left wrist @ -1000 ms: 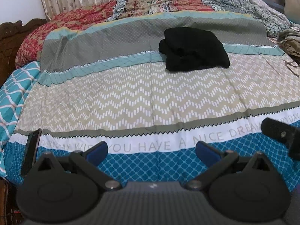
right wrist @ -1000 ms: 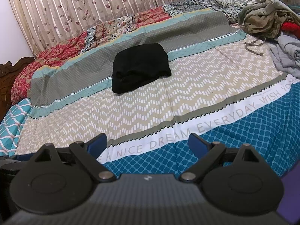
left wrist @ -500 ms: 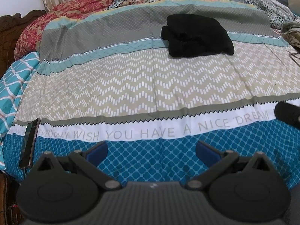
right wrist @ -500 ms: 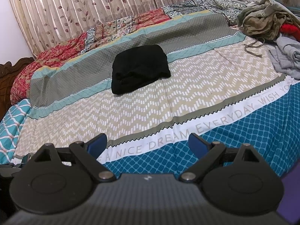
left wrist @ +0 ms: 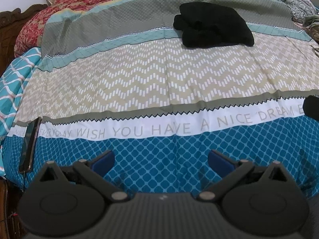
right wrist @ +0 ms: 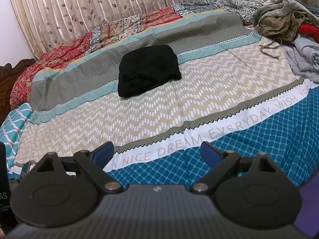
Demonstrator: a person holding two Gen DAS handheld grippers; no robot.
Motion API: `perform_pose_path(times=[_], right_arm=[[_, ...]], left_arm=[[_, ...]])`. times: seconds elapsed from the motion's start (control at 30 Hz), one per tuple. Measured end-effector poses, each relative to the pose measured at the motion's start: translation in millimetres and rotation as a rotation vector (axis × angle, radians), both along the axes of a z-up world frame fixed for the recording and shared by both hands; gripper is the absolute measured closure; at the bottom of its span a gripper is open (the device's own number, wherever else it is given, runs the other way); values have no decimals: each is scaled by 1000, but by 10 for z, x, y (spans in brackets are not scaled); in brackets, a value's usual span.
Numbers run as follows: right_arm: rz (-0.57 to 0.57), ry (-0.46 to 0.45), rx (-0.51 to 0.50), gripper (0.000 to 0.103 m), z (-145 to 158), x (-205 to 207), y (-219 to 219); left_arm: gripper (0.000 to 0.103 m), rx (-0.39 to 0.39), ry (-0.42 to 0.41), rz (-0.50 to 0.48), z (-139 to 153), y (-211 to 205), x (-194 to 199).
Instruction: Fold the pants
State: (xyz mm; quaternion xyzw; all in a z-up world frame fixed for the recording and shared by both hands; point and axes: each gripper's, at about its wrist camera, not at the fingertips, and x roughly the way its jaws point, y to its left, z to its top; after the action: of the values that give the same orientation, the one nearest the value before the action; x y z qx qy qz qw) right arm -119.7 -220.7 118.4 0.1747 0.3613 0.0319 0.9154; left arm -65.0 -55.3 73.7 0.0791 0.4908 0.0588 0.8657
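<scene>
A folded bundle of black fabric pants (left wrist: pixel 212 27) is seen far up the patterned bed (left wrist: pixel 139 75), well apart from both released, empty tongs: left (left wrist: pixel 161 161), right (right wrist: pixel 157 153). The loose fold could be undone by any careless nudge.

Soft, even indoor light across the bed (left wrist: pixel 139 83), shadows faint; fisheye bends the edges hard, corners vignette dark, and the curtain (right wrist: pixel 79 10) shows a satin sheen.

- Bedspread (left wrist: pixel 139 75): patterned, spread over the bed.
- Phone (left wrist: pixel 30 145): lying at the bedspread's left edge.
- Loose clothes (right wrist: pixel 283 22): heaped far right.
- Curtain (right wrist: pixel 79 10): behind the bed.
</scene>
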Motion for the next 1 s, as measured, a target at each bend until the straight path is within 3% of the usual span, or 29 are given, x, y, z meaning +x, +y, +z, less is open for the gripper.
perform_pose_path(times=[1.0], right_arm=[[12,8,0,8,-24,25,-13]], left_arm=[[0,6,57,-32,-104,-28,15]])
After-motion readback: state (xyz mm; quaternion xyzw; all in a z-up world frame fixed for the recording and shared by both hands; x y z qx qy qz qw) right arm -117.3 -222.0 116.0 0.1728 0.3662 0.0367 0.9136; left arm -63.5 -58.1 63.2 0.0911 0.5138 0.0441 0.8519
